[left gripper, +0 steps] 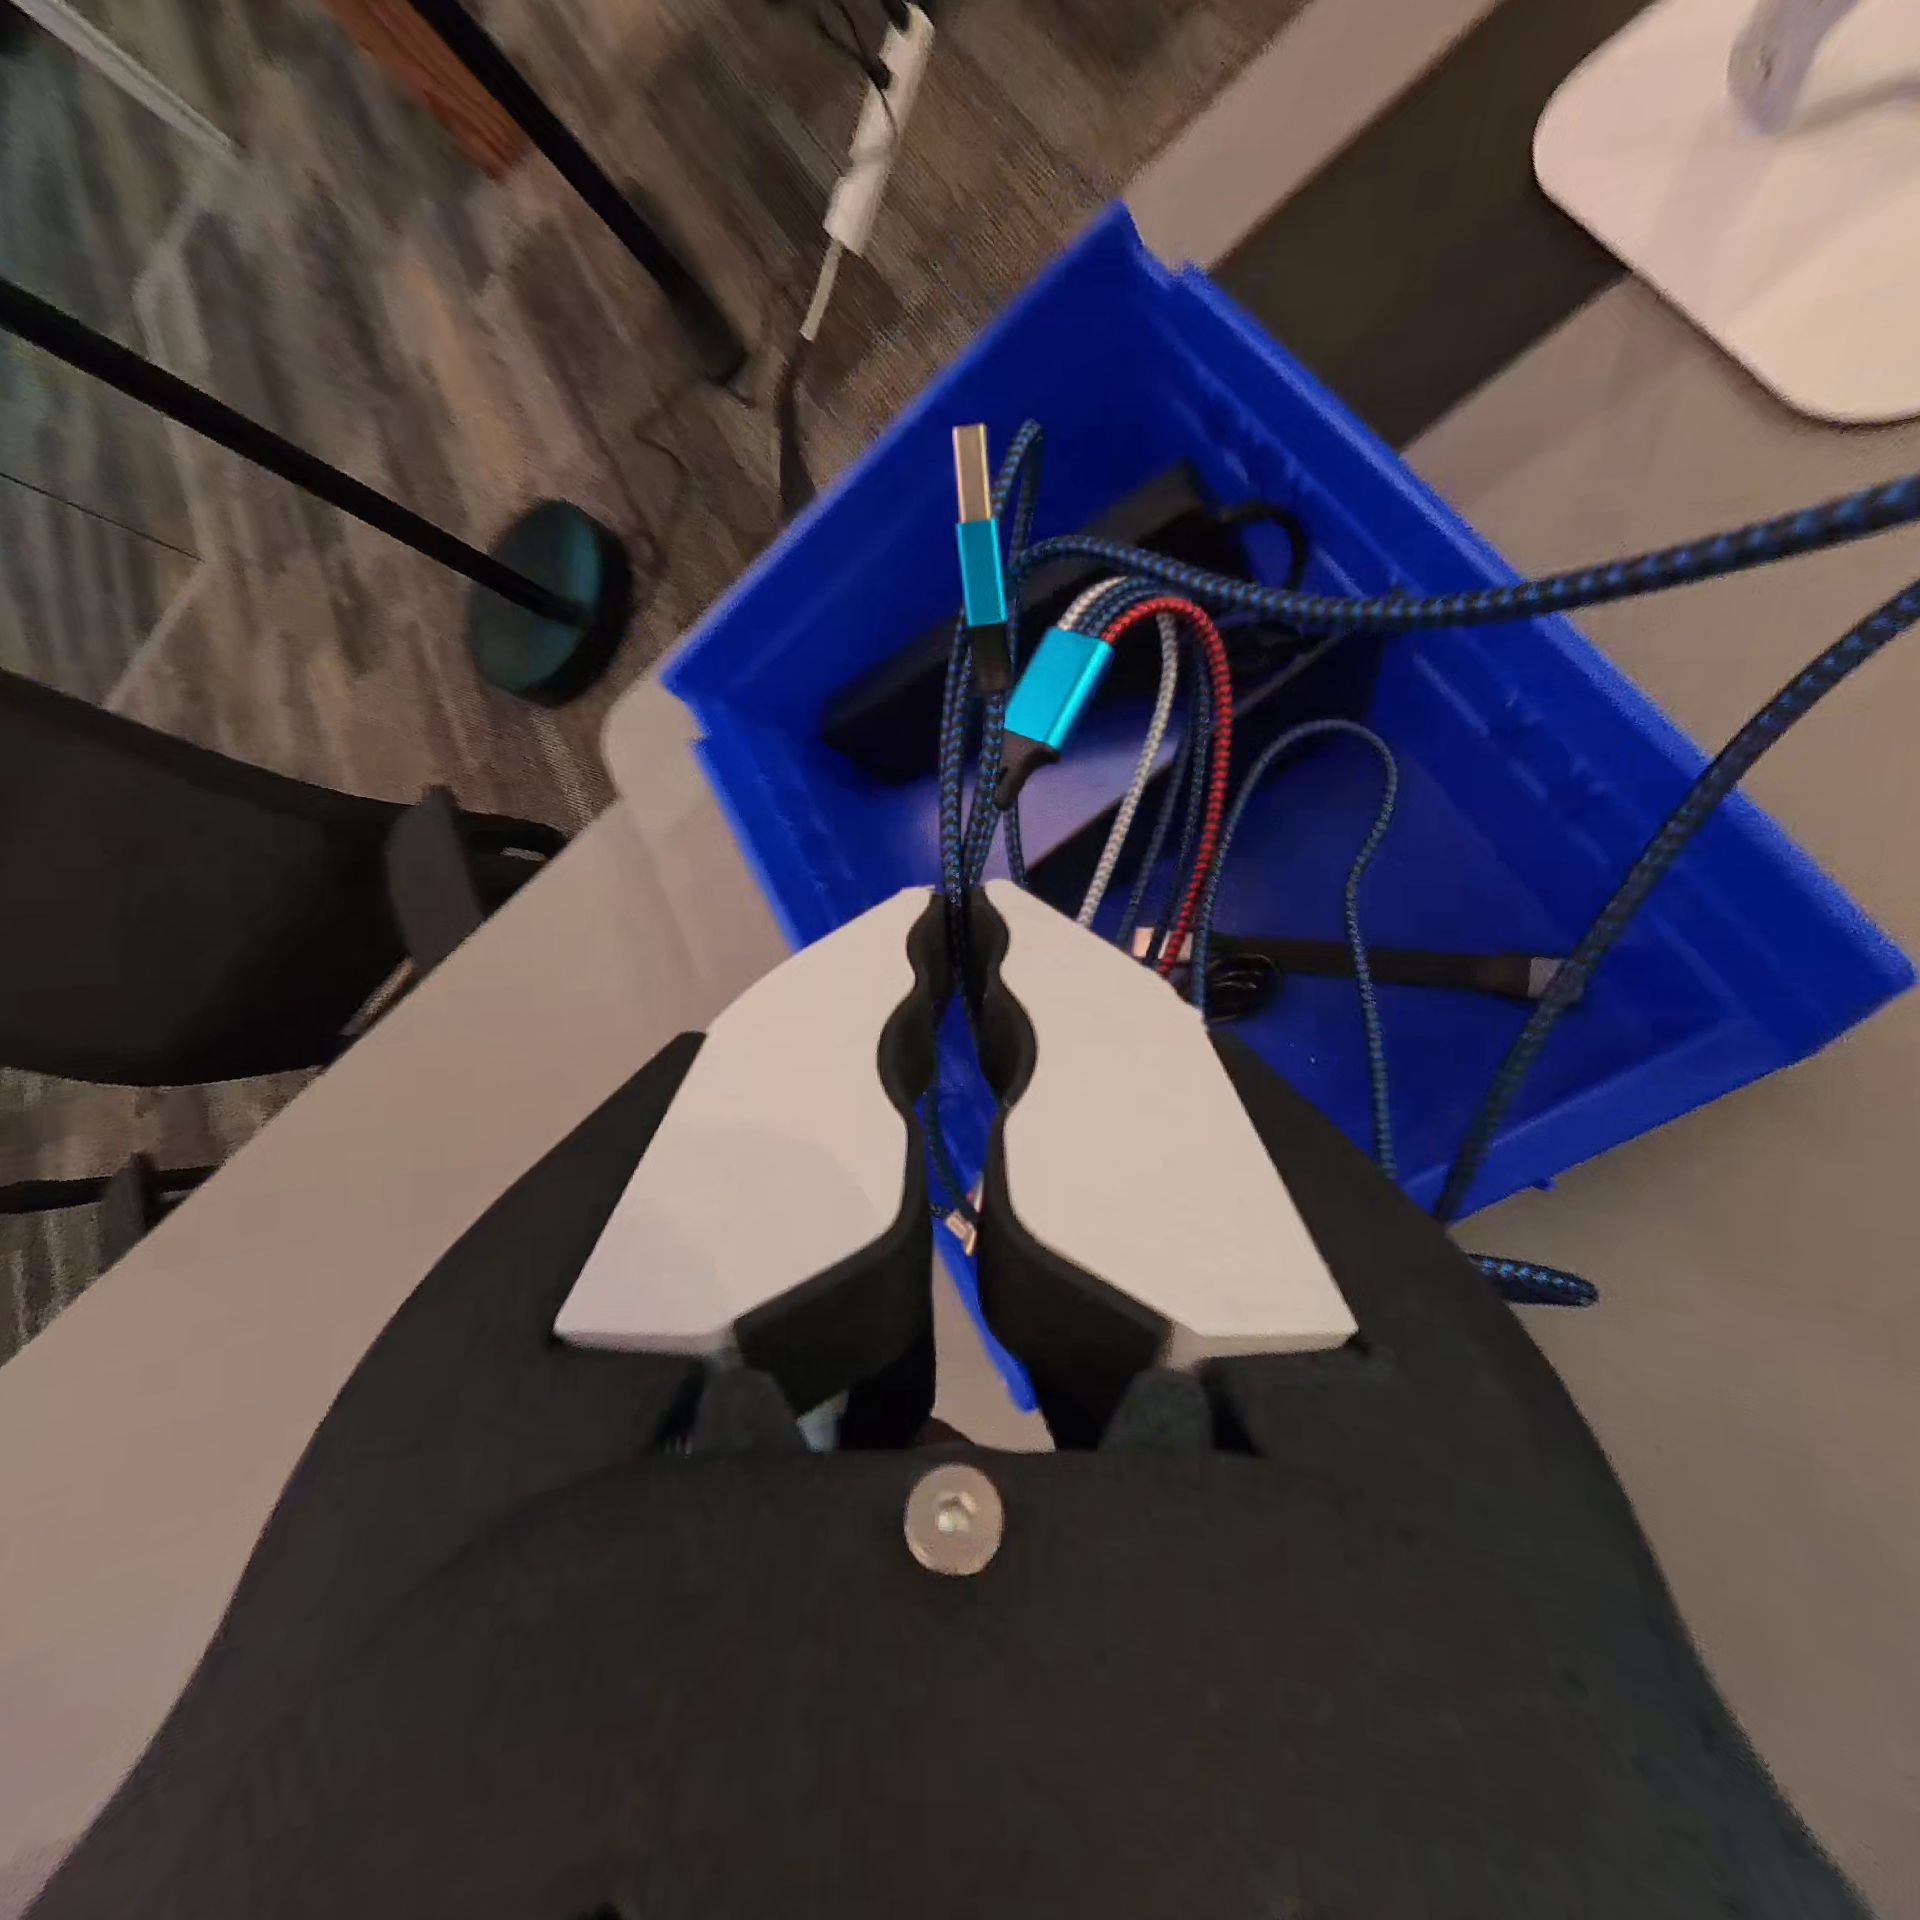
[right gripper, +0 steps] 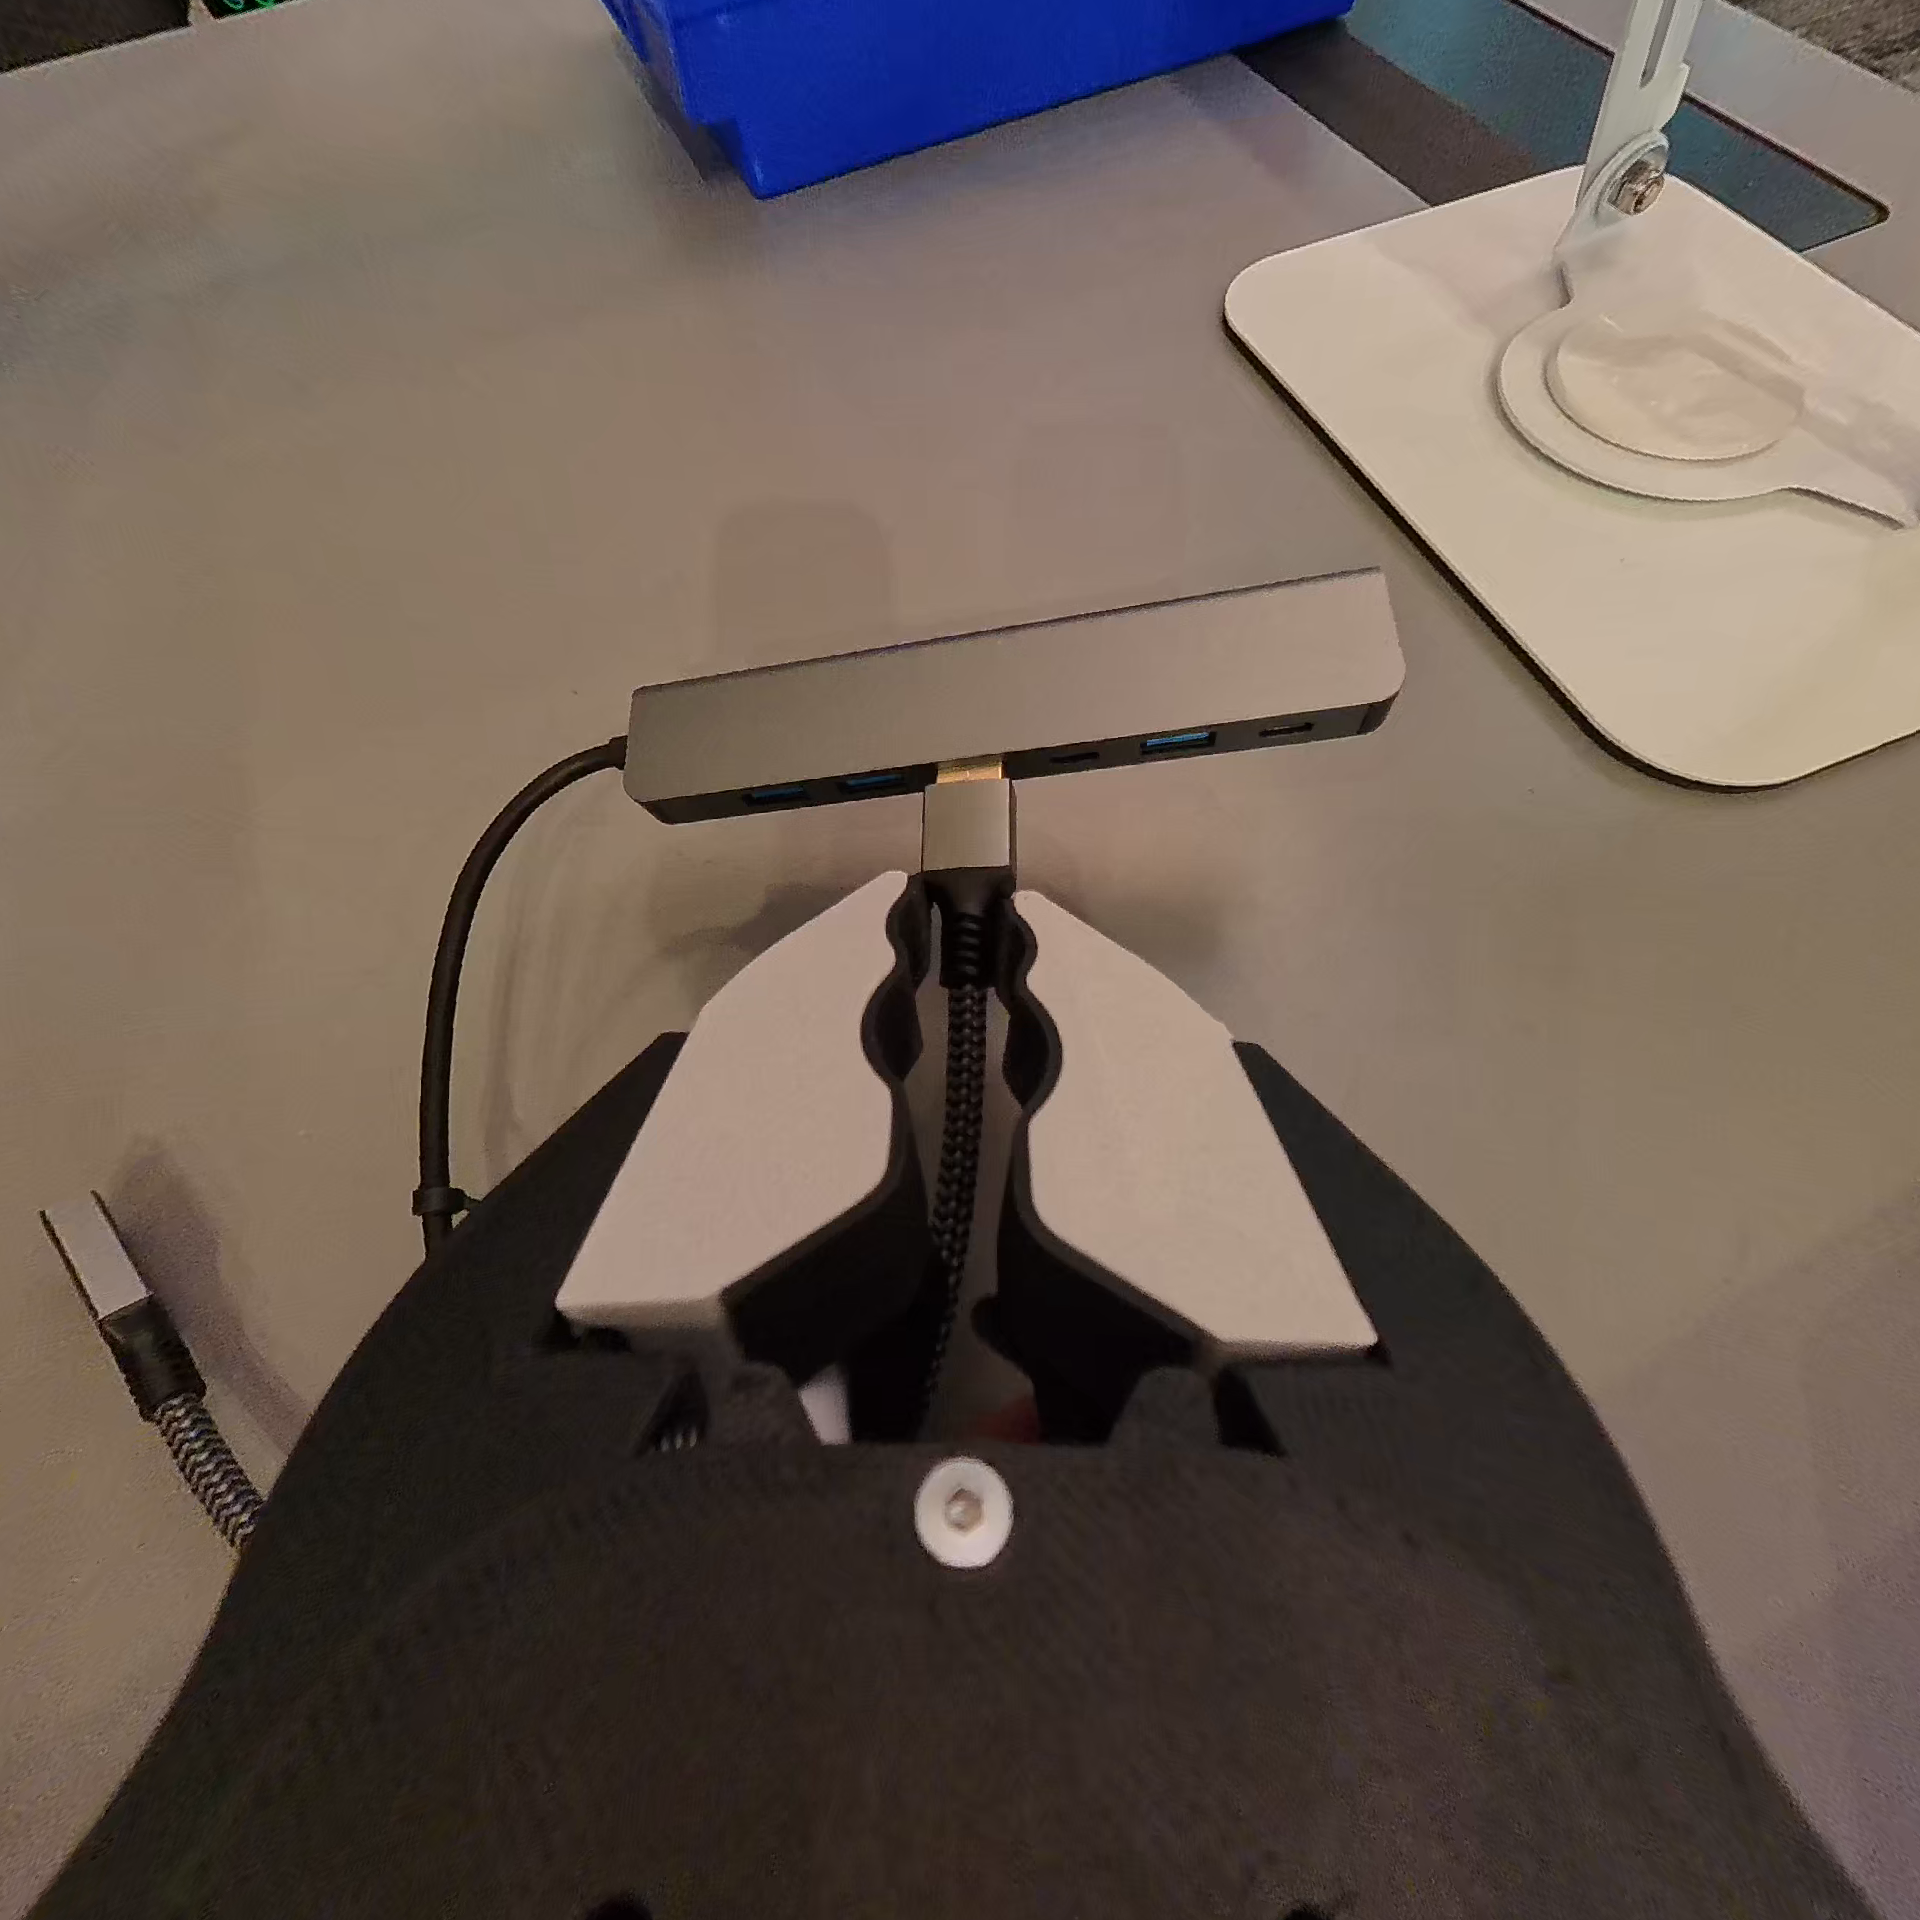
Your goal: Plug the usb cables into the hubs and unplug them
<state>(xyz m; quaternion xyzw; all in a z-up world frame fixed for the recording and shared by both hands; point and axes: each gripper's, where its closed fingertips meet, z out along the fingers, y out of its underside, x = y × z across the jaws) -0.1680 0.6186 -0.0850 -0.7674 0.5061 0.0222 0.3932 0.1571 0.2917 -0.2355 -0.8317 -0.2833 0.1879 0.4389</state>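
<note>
Nearest in the right wrist view, the right claw pinches the black strain relief of a braided black cable, both pads pressed on it just behind its grey plug. The plug's gold tip sits in a port of the grey hub, which lies flat on the desk. A second grey plug on a striped cable lies at the left edge. Farther right stands a white stand base.

In the left wrist view, the left claw is pressed together on blue-black braided cables, whose teal plug points away from the camera. Beyond lies the blue bin on the desk, holding more cables and black hubs.
</note>
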